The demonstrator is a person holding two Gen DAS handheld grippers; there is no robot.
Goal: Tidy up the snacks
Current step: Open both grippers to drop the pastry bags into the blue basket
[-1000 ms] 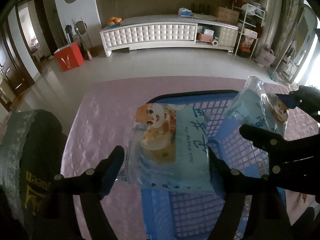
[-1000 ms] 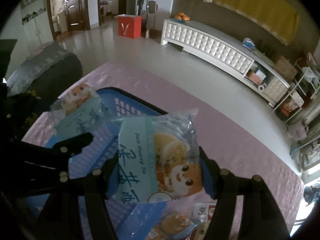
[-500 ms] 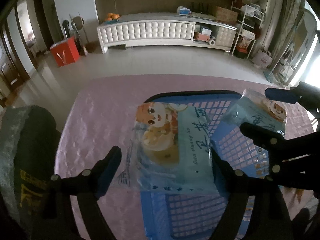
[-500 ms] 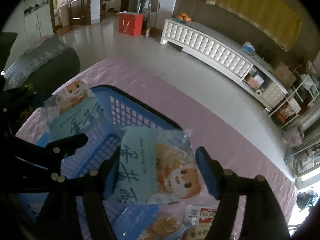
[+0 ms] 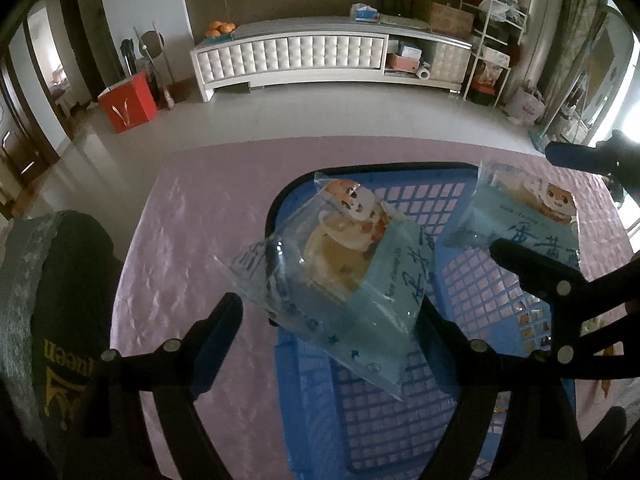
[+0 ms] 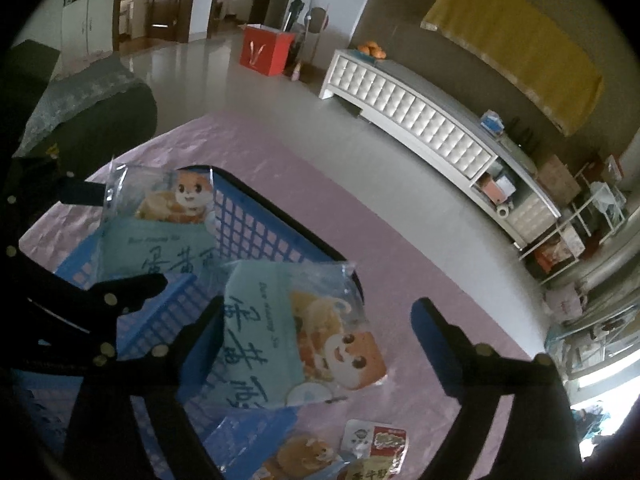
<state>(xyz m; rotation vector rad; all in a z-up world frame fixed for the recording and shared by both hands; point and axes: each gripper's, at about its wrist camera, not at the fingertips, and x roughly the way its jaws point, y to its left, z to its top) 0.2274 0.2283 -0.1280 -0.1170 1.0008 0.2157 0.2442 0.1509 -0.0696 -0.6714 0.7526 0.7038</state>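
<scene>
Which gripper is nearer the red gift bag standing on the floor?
Left. The red gift bag stands off the table's far left side; the left gripper works on that side, the right gripper farther across the blue basket.
</scene>
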